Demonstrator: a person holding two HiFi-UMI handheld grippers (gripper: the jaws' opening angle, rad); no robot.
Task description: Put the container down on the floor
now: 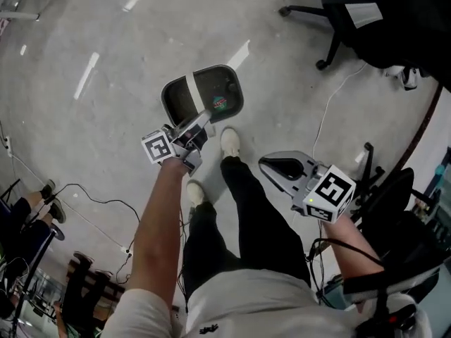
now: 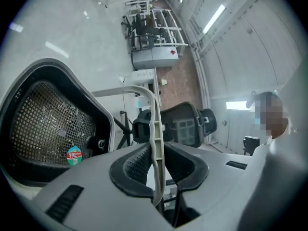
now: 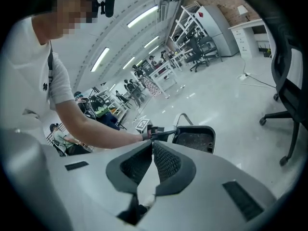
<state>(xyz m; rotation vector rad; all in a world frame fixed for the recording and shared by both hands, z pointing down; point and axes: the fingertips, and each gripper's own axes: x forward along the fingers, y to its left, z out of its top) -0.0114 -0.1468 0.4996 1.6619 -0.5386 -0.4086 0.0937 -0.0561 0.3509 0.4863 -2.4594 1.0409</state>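
The container (image 1: 213, 91) is a black bin with a mesh bottom, a round sticker inside and a white bail handle (image 1: 193, 96). It hangs tilted from that handle over the grey floor, just ahead of the person's shoes (image 1: 230, 141); whether it touches the floor I cannot tell. My left gripper (image 1: 200, 123) is shut on the handle (image 2: 155, 129), which runs upright between the pads, with the container's (image 2: 48, 124) mesh inside to the left. My right gripper (image 1: 272, 166) is held apart at the right, shut with nothing in it (image 3: 153, 159). From there I see the container (image 3: 195, 139) and the left gripper (image 3: 161, 132).
A black office chair (image 1: 352, 13) stands at the far right, and a white cable (image 1: 325, 115) runs across the floor near it. Dark equipment (image 1: 402, 224) crowds the right side. Other people's shoes (image 1: 49, 199) and cables lie at the lower left. Desks and shelves (image 2: 154, 37) stand far off.
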